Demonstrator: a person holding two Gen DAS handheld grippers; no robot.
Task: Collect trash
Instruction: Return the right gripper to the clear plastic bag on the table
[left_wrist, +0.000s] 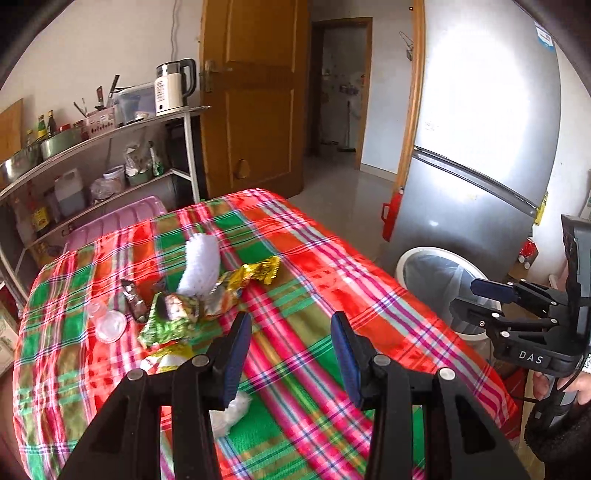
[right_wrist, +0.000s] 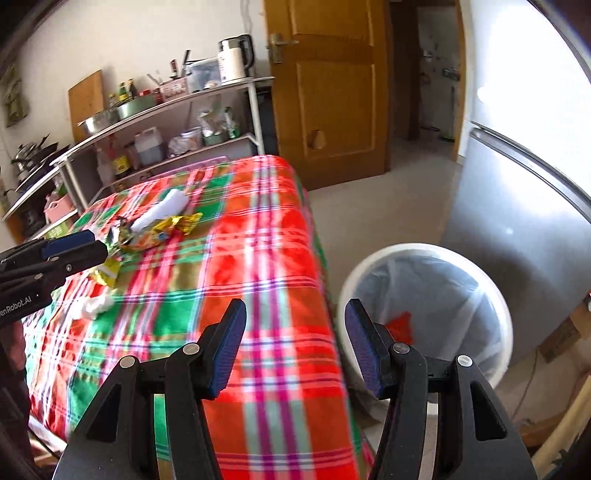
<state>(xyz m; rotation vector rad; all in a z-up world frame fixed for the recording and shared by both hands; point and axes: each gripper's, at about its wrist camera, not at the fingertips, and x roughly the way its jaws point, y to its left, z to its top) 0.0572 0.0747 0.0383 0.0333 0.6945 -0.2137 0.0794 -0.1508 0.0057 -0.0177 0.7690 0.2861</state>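
A tabletop (left_wrist: 295, 295) under a red, green and pink plaid cloth carries the trash in a loose heap toward its far left: a white foam sleeve (left_wrist: 199, 267), a gold wrapper (left_wrist: 255, 275) just right of it, a green wrapper (left_wrist: 168, 323) nearer, a dark foil wrapper (left_wrist: 133, 301) to its left, a clear plastic lid (left_wrist: 109, 325) further left, a yellow packet (left_wrist: 168, 360) and a crumpled white tissue (left_wrist: 231, 410) nearest the left gripper (left_wrist: 291, 360). That gripper hovers over the near part of the cloth with its fingers about half open and nothing between them. The right gripper (right_wrist: 295, 349) hangs over the tabletop's right edge, its fingers likewise parted and empty, with a white bin (right_wrist: 424, 254) lined with a clear bag on the floor just right of the tabletop; a red scrap (right_wrist: 400, 326) lies inside it. A grey fridge (right_wrist: 524, 184) stands behind the bin, a wooden door (right_wrist: 328, 92) further back, and a shelf (left_wrist: 110, 129) with a kettle (left_wrist: 173, 86) at far left
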